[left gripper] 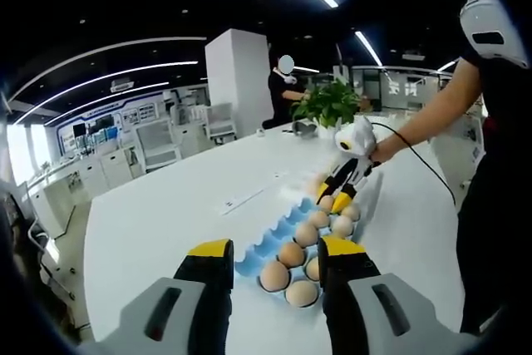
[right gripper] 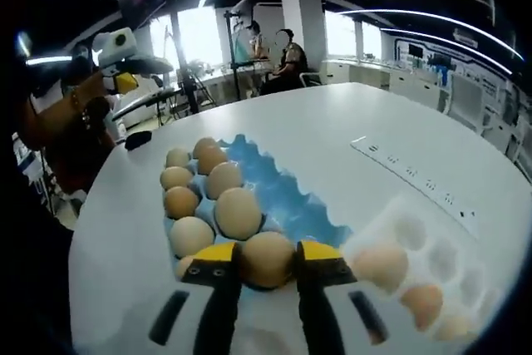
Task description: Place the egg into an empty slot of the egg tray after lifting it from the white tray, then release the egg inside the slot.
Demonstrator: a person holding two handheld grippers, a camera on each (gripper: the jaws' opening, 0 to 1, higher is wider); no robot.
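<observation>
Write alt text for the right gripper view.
The right gripper holds a brown egg between its yellow-tipped fingers at the near edge of a blue egg tray holding eggs. A white tray with a few eggs lies alongside on the white table.

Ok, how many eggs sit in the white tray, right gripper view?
2 clearly: one egg in the white tray beside the right gripper, another further along toward the view's edge. A third may hide in the blur beyond.
</observation>
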